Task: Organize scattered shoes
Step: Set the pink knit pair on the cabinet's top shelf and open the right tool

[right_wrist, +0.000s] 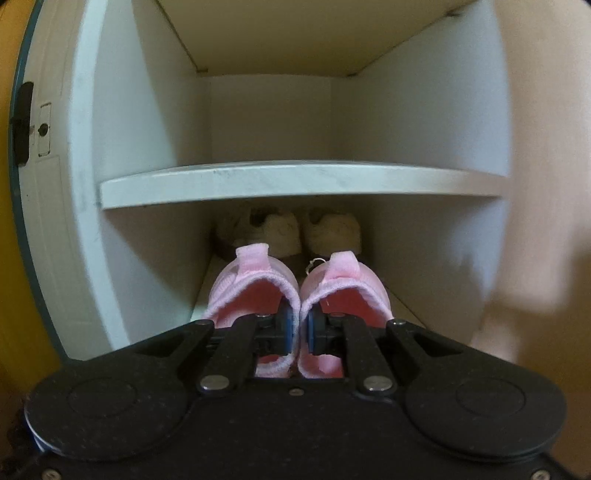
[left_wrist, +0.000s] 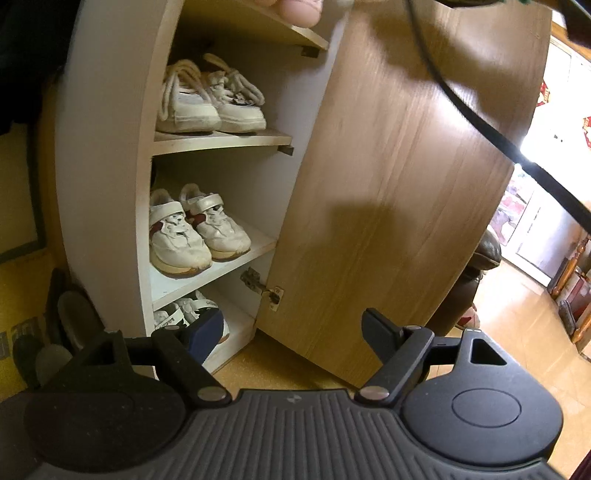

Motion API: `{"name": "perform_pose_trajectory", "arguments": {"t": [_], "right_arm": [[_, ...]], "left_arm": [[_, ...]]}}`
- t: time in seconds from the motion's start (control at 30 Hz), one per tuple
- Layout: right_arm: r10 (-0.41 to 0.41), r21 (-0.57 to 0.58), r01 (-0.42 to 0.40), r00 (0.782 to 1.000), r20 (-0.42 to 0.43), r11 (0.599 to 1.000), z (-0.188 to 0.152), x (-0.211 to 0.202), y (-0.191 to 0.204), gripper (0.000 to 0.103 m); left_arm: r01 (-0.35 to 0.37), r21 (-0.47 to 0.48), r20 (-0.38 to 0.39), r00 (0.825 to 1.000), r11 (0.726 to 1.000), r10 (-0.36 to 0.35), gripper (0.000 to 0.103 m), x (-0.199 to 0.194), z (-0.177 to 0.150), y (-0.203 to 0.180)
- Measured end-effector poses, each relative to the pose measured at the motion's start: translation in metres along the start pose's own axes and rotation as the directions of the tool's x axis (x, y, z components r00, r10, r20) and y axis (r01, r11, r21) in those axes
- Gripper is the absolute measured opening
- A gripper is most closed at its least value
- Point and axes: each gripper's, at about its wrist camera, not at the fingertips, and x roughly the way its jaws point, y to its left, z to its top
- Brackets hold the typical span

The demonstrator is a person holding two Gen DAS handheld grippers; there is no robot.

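Note:
My right gripper [right_wrist: 299, 328] is shut on a pair of pink shoes [right_wrist: 255, 284], its blue pads pinching the two inner collars together. The pair hangs toes-forward in front of the white cabinet, just below an empty shelf board [right_wrist: 295, 181]; white shoes [right_wrist: 284, 230] sit deeper on the level beneath. In the left wrist view a pink toe [left_wrist: 299, 11] shows at the top edge. My left gripper [left_wrist: 291, 328] is open with nothing between its fingers, low before the cabinet. White laced sneakers [left_wrist: 210, 99], strap sneakers [left_wrist: 195, 229] and a bottom pair [left_wrist: 177, 314] fill lower shelves.
The wooden cabinet door [left_wrist: 399, 184] stands swung open to the right, its hinge [left_wrist: 266, 288] near the bottom. Dark slippers [left_wrist: 66, 325] lean by the cabinet's left side. A black cable [left_wrist: 480, 122] crosses the upper right. Wooden floor [left_wrist: 517, 350] extends right.

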Motion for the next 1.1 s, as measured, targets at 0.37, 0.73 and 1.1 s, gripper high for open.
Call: {"name": "perform_pose_trajectory", "arguments": {"t": [0.37,0.73,1.1], "right_arm": [[-0.026,-0.023,0.026,1.000,-0.011,0.999,0.000,0.065,0.014,0.016],[-0.072,-0.013,0.071,0.996,-0.050,0.997,0.014,0.076,0.018,0.068],[-0.006,0.085,0.004,1.000,0.023,0.996,-0.014,0.011,0.005,0.076]], "left_arm": [[-0.009,-0.036,-0.006,1.000,0.999,0.008,0.082,0.001,0.006,0.017],[-0.010,-0.030,-0.014,1.000,1.000,0.009,0.082,0.003,0.007,0.014],[-0.012,-0.012,-0.020,1.000,1.000,0.012,0.082,0.003,0.005,0.008]]}}
